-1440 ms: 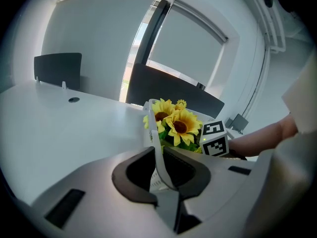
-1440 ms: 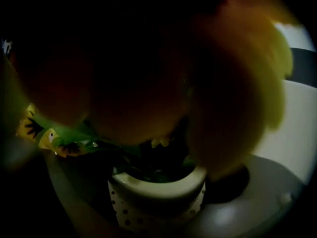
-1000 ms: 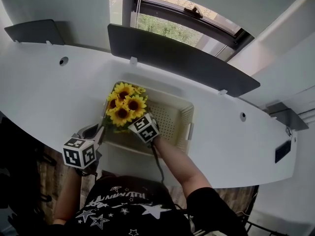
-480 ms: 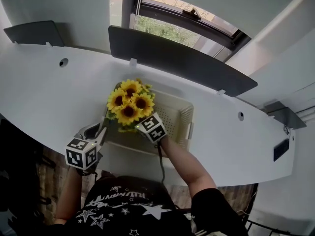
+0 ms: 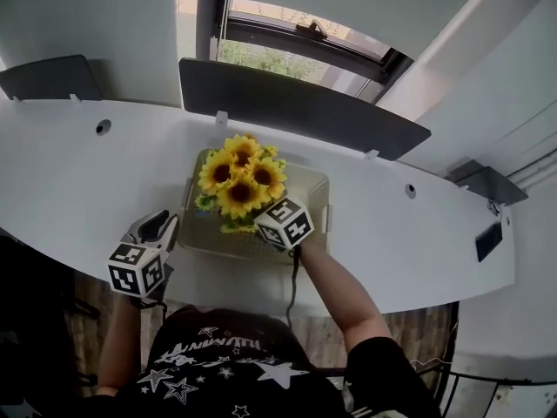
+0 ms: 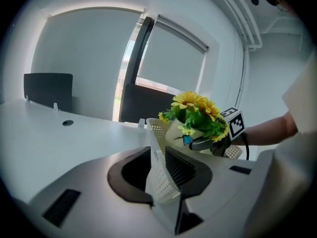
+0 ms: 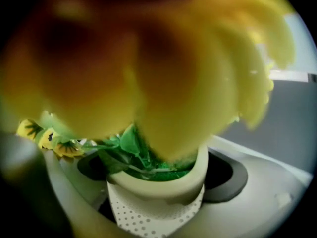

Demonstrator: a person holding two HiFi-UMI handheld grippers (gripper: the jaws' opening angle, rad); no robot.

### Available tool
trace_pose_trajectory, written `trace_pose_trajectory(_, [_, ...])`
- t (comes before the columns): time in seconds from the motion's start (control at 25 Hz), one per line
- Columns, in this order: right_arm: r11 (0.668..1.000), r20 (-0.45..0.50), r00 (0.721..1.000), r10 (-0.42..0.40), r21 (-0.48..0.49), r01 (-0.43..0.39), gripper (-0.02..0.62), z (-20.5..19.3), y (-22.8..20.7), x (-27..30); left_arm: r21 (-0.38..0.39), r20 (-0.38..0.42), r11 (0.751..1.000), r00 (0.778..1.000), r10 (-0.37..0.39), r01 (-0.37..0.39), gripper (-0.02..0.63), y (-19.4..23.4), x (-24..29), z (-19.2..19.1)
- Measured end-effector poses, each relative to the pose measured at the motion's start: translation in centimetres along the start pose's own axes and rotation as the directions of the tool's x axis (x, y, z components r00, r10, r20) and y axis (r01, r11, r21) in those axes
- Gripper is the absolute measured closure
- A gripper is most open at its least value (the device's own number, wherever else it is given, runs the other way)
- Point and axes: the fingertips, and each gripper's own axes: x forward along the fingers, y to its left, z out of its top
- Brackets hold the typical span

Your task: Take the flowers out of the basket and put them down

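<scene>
Holding the pot of sunflowers (image 5: 239,181) upright in my right gripper (image 5: 265,223), clamped on its cream rim, mid-frame over the perforated basket (image 5: 318,194); my left gripper (image 5: 158,231), lower left, has just been opening around the basket's wall.

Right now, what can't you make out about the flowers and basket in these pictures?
- Floor of the basket: head view, the sunflowers cover much of it.
- The pot: hidden in the head view under the blooms.
- Beyond the pot: right gripper view, blurred yellow petals fill the frame.
- Small blue thing among the leaves: left gripper view, too small to identify.
</scene>
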Motion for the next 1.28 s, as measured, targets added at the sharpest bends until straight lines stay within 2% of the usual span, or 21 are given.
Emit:
trace_pose_trajectory(0.16, [1.0, -0.002, 1.0, -0.001, -0.025, 0.001, 0.078, 2.2, 1.3, -1.5, 0.021, 0.033, 1.0, 0.999, -0.023, 0.022, 0.526, 0.4, -1.2, 1.2])
trace_pose_trajectory(0.36, [0.999, 0.041, 0.998, -0.042, -0.009, 0.043, 0.078, 5.4, 2.8, -3.4, 0.06, 0.055, 0.997, 0.997, -0.059, 0.056, 0.526, 0.9, -2.6, 1.8])
trace_pose_trajectory(0.56, [0.995, 0.075, 0.994, -0.082, -0.043, 0.085, 0.078, 8.6, 4.7, -5.3, 0.087, 0.077, 0.993, 0.993, -0.092, 0.086, 0.526, 1.4, -4.2, 2.4])
trace_pose_trajectory(0.72, [0.993, 0.122, 0.987, -0.107, -0.032, 0.112, 0.078, 10.9, 8.6, -7.1, 0.103, 0.087, 0.988, 0.988, -0.124, 0.115, 0.526, 1.5, -7.3, 1.5])
trace_pose_trajectory(0.88, [0.988, 0.14, 0.98, -0.142, -0.045, 0.15, 0.078, 10.6, 14.5, -8.0, 0.11, 0.098, 0.986, 0.986, -0.135, 0.124, 0.526, 3.2, -10.8, -1.6])
trace_pose_trajectory(1.28, [0.977, 0.139, 0.968, -0.209, 0.079, 0.2, 0.078, 9.9, 15.4, -7.9, 0.148, 0.012, 0.963, 0.973, -0.229, 0.225, 0.527, 2.7, -7.8, 0.3])
